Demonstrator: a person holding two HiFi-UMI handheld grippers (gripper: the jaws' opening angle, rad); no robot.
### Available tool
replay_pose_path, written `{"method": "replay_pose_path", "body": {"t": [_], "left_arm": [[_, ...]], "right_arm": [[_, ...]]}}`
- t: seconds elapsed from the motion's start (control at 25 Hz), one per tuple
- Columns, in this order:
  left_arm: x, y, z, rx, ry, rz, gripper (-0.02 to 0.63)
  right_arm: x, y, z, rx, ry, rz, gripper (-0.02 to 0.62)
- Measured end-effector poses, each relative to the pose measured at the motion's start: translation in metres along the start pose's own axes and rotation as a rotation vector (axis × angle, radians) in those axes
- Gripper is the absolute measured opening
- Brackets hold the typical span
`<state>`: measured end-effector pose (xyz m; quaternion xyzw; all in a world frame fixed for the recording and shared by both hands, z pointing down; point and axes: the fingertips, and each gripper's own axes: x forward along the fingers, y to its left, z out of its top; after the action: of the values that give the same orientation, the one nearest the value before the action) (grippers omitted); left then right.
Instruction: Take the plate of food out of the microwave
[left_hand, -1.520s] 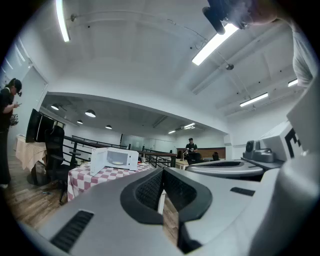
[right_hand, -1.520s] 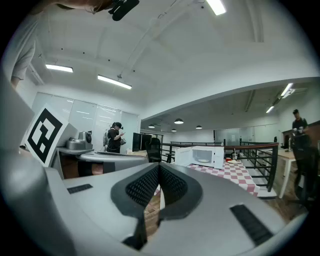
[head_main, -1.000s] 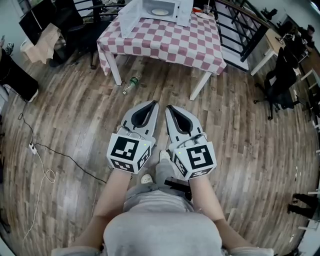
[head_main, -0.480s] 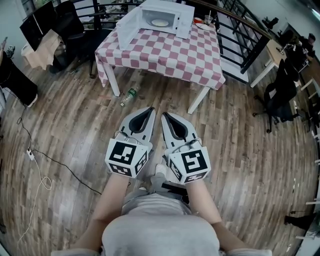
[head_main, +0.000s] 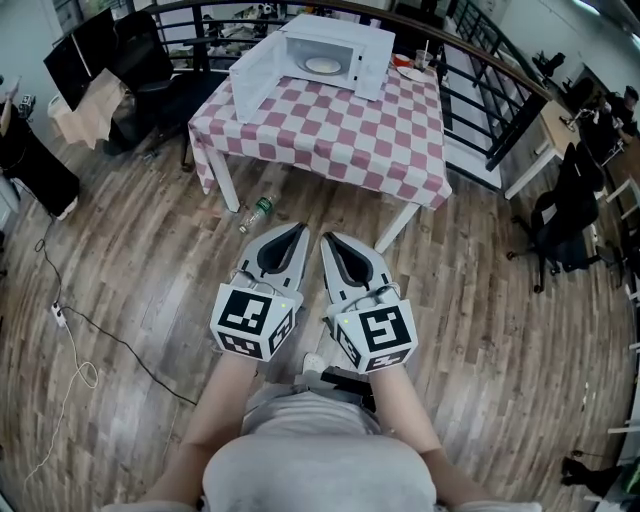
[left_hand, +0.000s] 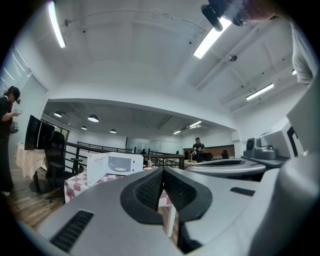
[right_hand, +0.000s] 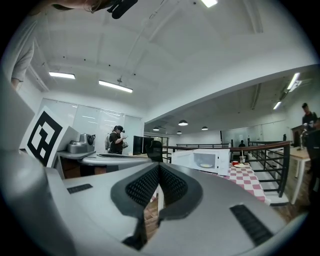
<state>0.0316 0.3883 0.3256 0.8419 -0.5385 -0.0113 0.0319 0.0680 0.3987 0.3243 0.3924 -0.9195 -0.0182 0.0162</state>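
A white microwave (head_main: 335, 52) stands at the far end of a table with a red-and-white checked cloth (head_main: 330, 135). Its door (head_main: 250, 85) is swung open to the left. Inside sits a pale plate of food (head_main: 322, 66). The microwave (left_hand: 114, 167) also shows in the left gripper view, and in the right gripper view as microwave (right_hand: 205, 160) with the plate (right_hand: 205, 165). My left gripper (head_main: 300, 232) and right gripper (head_main: 328, 240) are held side by side over the wooden floor, well short of the table. Both are shut and hold nothing.
A plastic bottle (head_main: 258, 211) lies on the floor by the table's near left leg. A cup and dish (head_main: 412, 70) sit right of the microwave. A black railing (head_main: 480, 90) runs behind, an office chair (head_main: 560, 215) stands right, and a cable (head_main: 90, 350) trails left.
The table and microwave have drawn nearer in the head view. Both shut grippers have moved forward together towards the table, still side by side.
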Motion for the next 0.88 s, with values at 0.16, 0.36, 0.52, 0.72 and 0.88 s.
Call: {"method": "replay_pose_path", "body": {"t": [0.16, 0.36, 0.52, 0.72, 0.88], "left_arm": [[0.022, 0.003, 0.003, 0.008, -0.006, 0.022, 0.003], [0.05, 0.004, 0.003, 0.013, -0.002, 0.023, 0.003], [0.067, 0.005, 0.002, 0.019, -0.002, 0.017, 0.003], [0.082, 0.012, -0.001, 0.005, -0.005, 0.02, 0.003], [0.1, 0.019, 0.0, 0.002, -0.006, 0.006, 0.004]], "right_arm": [[0.01, -0.022, 0.0, 0.005, -0.002, 0.013, 0.026], [0.018, -0.044, -0.005, -0.014, 0.019, 0.039, 0.026], [0.026, -0.063, -0.006, -0.016, 0.02, 0.029, 0.026], [0.039, -0.075, -0.006, -0.015, 0.016, 0.033, 0.026], [0.052, -0.086, -0.007, -0.014, 0.015, 0.032, 0.026]]}}
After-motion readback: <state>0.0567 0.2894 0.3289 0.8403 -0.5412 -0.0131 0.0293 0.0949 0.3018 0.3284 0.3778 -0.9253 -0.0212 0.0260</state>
